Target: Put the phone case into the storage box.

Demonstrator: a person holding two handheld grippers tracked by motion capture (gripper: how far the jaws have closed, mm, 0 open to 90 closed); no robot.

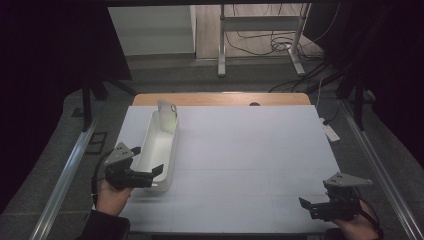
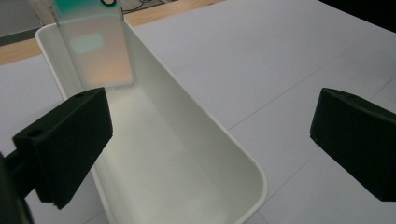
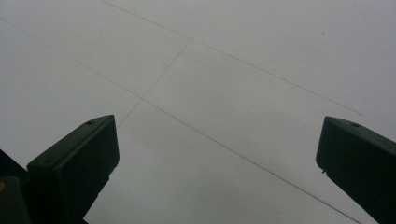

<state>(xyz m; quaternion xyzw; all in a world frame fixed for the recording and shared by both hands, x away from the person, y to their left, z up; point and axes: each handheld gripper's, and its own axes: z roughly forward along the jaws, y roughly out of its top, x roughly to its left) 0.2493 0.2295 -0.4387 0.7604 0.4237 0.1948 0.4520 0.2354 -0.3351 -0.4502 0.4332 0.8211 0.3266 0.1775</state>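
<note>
Tray [image 1: 158,146], long and white, on the left side of the white table [image 1: 250,150], with its short near end close to the left gripper [image 1: 148,160]. Holds a see-through shiny card [image 1: 166,112] that leans up against its far end.

Looks like the step of getting hold of the tray, not yet done. Left gripper view: jaws wide apart, one over the inside of the tray [image 2: 201,116], the other out over the table, card [image 2: 95,51] far ahead. Nothing pinched. Next move, most likely: go down a bit so the tray's wall sits between the jaws, then squeeze softly so the thin wall does not slip or bend.

Left hand low, at the near left edge, pointing forward and a bit right. Right gripper [image 1: 315,197] well apart at the near right corner, also wide open [image 3: 217,154], holding nothing, aimed at bare table [image 3: 210,70].
</note>
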